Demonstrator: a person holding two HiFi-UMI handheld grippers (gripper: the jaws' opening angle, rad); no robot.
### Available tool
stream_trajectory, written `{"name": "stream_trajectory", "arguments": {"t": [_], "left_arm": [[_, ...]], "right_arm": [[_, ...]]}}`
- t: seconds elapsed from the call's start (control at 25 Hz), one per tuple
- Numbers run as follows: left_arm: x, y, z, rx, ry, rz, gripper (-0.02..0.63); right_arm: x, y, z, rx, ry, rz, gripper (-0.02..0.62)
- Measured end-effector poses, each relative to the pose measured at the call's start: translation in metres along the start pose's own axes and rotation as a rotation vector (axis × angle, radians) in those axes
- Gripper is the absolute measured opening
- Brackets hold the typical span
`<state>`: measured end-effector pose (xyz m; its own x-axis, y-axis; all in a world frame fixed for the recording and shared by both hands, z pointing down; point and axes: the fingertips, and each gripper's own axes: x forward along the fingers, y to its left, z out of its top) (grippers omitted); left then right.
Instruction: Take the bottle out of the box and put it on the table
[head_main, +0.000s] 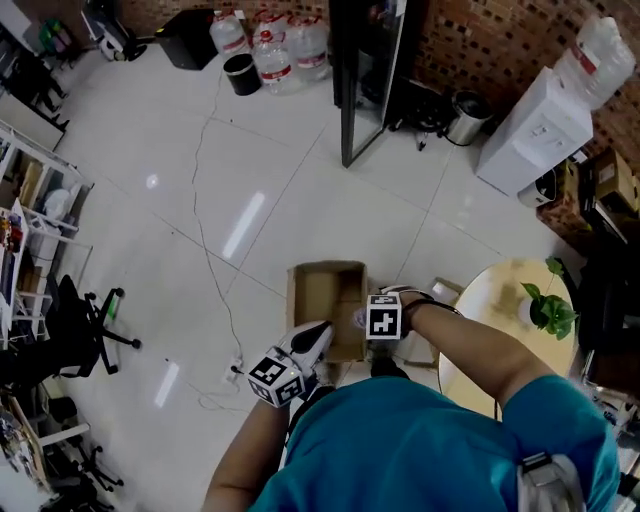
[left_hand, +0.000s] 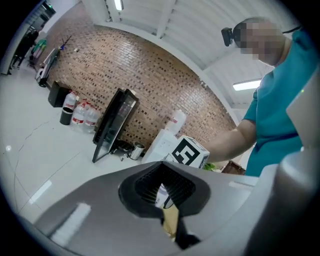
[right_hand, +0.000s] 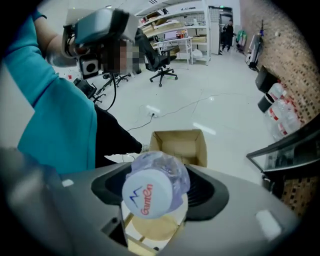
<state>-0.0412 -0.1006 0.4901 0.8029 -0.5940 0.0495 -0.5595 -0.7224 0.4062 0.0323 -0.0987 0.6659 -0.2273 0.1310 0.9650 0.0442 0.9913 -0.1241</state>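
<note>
A clear plastic bottle (right_hand: 150, 192) with a white printed cap stands between the pads of my right gripper (right_hand: 156, 200), which is shut on it, cap toward the camera. Far below, the open cardboard box (right_hand: 180, 146) lies on the white floor, and a round tan surface (right_hand: 152, 227) shows under the bottle. In the head view the right gripper (head_main: 372, 322) hangs over the box (head_main: 325, 300), with the bottle (head_main: 358, 318) just visible beside the marker cube. My left gripper (head_main: 320, 332) is raised beside it. Its jaws (left_hand: 162, 192) meet with nothing held.
A round wooden table (head_main: 495, 290) with a potted plant (head_main: 548, 308) stands right of the box. A water dispenser (head_main: 535, 130), water jugs (head_main: 270, 45), a black bin (head_main: 240, 72) and a dark panel (head_main: 365, 70) line the brick wall. An office chair (head_main: 80, 330) and a floor cable (head_main: 215, 270) lie left.
</note>
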Motion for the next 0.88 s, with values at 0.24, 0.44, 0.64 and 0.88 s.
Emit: {"name": "stream_trajectory", "arguments": {"t": [0.24,0.44,0.64,0.88], "left_arm": [[-0.046,-0.033,0.043,0.037,0.037,-0.181,0.000],[-0.099,-0.055,0.084,0.074,0.104,-0.320,0.000],[-0.108,-0.117,0.113,0.069,0.126,-0.402,0.000],[-0.102,-0.217,0.160,0.154,0.164,-0.540,0.000]], "right_arm": [[-0.063,0.031,0.030,0.185,-0.034,-0.082,0.316],[-0.131,0.091,0.061,0.412,-0.099,-0.084,0.316],[-0.196,0.142,0.033,0.465,-0.072,-0.220,0.316],[-0.283,0.221,0.001,0.587,-0.125,-0.280,0.316]]}}
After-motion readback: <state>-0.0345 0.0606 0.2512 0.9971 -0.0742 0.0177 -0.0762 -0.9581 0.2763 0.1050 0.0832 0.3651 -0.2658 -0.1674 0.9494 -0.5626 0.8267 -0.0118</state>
